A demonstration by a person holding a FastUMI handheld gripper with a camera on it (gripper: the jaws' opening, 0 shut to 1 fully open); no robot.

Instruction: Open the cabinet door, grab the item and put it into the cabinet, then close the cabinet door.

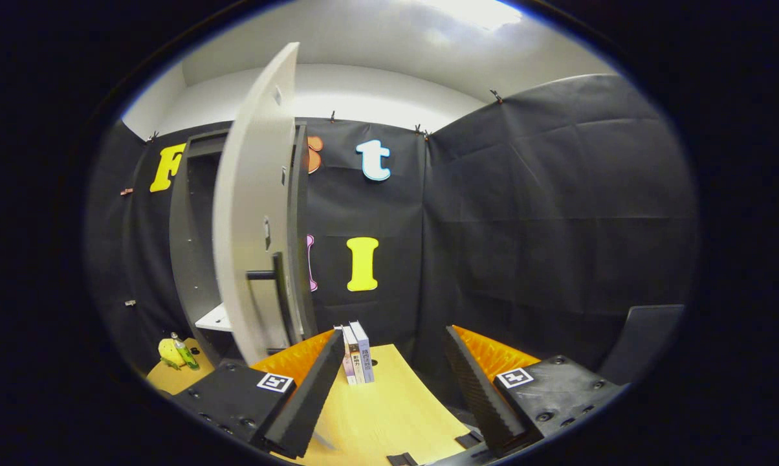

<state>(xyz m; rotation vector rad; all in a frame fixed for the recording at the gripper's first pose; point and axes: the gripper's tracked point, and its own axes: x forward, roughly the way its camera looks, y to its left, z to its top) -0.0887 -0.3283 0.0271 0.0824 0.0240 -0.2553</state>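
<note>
Books (357, 353), three in a row, stand upright on the tabletop (389, 414) just ahead of the tongs (389, 395), nearer the left finger. Tongs are spread wide and hold nothing. Cabinet (192, 259) stands beyond on the left, its pale door (250, 213) swung open, dark handle (279, 285) facing outward.

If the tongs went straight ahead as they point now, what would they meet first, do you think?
Probably the books, standing upright on the table just ahead, nearer the left finger. The open tongs hold nothing; depth is uncertain.
</note>
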